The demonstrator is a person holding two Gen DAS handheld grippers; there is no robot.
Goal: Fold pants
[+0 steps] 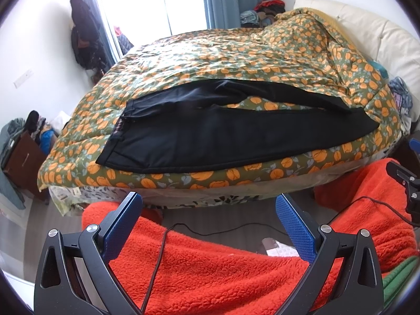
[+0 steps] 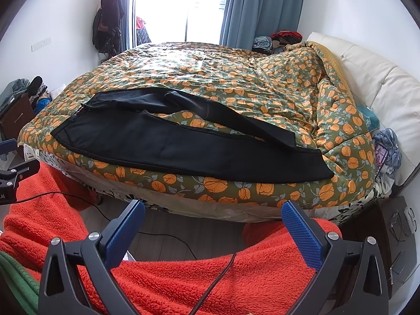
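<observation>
Pants (image 1: 210, 136) flat on quilt (image 1: 210, 60), legs splayed, unfolded (nothing done yet). I hold left gripper (image 1: 208, 210) and right gripper (image 2: 212, 218) spread wide, empty, short of bed. All folds remain.

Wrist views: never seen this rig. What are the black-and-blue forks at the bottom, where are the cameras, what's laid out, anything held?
No robot arm here: a person holds a two-finger tool in each hand, with a fisheye camera on each looking forward along the fingers. The forks are those tongs: the left tongs in one view, the right tongs in the other. Both stand open and hold nothing. Ahead lies a pair of black pants, spread unfolded near the front edge of a bed covered by a green quilt with orange flowers. The fuzzy orange-red fabric below the tongs appears to be the person's clothing.
</observation>
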